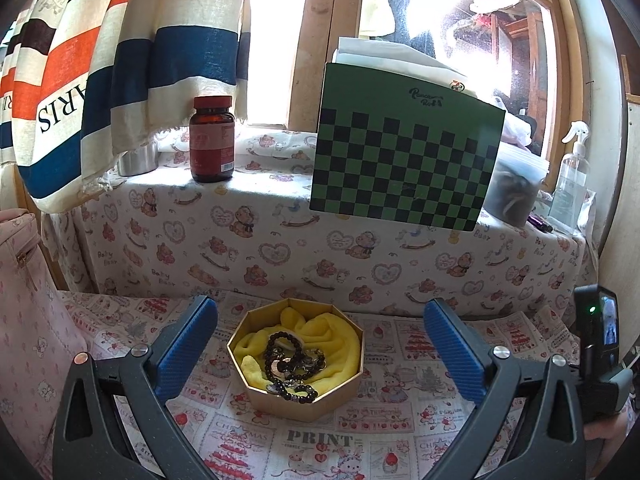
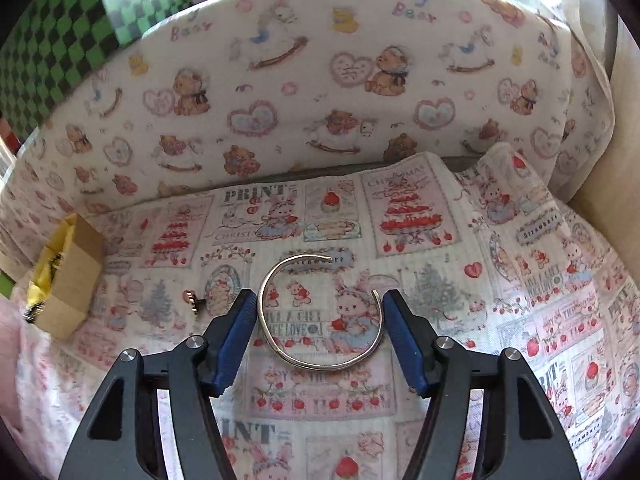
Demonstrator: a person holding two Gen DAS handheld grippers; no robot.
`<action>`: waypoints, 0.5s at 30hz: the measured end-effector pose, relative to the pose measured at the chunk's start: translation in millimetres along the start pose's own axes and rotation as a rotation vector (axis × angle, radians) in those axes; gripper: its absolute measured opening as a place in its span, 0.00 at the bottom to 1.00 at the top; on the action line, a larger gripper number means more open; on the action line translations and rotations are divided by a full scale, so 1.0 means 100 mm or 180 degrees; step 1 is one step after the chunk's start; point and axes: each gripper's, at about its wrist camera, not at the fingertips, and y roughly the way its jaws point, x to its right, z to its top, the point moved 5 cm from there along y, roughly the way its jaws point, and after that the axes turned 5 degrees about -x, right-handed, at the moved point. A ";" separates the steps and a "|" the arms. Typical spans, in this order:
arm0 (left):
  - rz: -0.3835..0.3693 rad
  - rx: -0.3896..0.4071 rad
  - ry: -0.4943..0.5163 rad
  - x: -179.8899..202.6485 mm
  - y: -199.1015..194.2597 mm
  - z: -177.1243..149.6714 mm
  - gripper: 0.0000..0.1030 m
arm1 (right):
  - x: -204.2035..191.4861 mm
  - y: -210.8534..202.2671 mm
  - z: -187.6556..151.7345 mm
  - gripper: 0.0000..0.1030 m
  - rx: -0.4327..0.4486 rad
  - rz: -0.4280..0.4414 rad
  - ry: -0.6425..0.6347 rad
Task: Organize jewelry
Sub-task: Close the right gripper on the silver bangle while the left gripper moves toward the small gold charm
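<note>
Right tool [image 2: 319, 300] straddling a silver cuff bangle [image 2: 320, 312]; left tool [image 1: 320, 316] wide open before the jewelry box [image 1: 296, 360].

The bangle lies flat on the printed cloth [image 2: 440, 240], between the right tool's parted, empty blue pads. The gold octagonal box holds dark beaded bracelets [image 1: 292, 364] on yellow fabric [image 1: 340, 344]. A small charm [image 2: 192, 300] lies left of the bangle.

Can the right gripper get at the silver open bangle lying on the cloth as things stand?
Probably yes: the right gripper is open, its fingers flanking the bangle with nothing between; it lies flat on the cloth.

Home: curtained window [image 1: 168, 60], teddy-print cloth [image 1: 280, 248]
</note>
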 end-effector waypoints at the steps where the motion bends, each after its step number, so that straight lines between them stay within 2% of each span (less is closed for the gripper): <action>1: -0.0006 -0.0001 0.0009 0.02 0.00 -0.01 0.99 | 0.06 -0.03 0.02 0.65 0.0027 0.0062 0.0023; 4: -0.0024 -0.0040 0.0097 0.13 0.03 -0.08 0.99 | 0.14 -0.24 0.07 0.65 0.0246 0.0141 0.0086; 7: -0.0019 -0.0169 0.0349 0.33 0.14 -0.19 0.99 | 0.21 -0.41 0.11 0.65 0.0413 0.0246 0.0181; 9: -0.0034 -0.0347 0.0283 0.41 0.22 -0.26 0.99 | 0.24 -0.47 0.11 0.65 0.0433 0.0280 0.0254; 11: -0.0215 -0.0462 0.0190 0.51 0.25 -0.31 0.99 | 0.33 -0.53 0.10 0.65 0.0461 0.0298 0.0321; 13: -0.0324 -0.0574 0.0246 0.64 0.29 -0.34 0.99 | 0.38 -0.57 0.13 0.65 0.0510 0.0313 0.0332; 15: -0.0327 -0.0653 0.0295 0.76 0.34 -0.36 0.92 | 0.42 -0.64 0.13 0.65 0.0587 0.0266 0.0280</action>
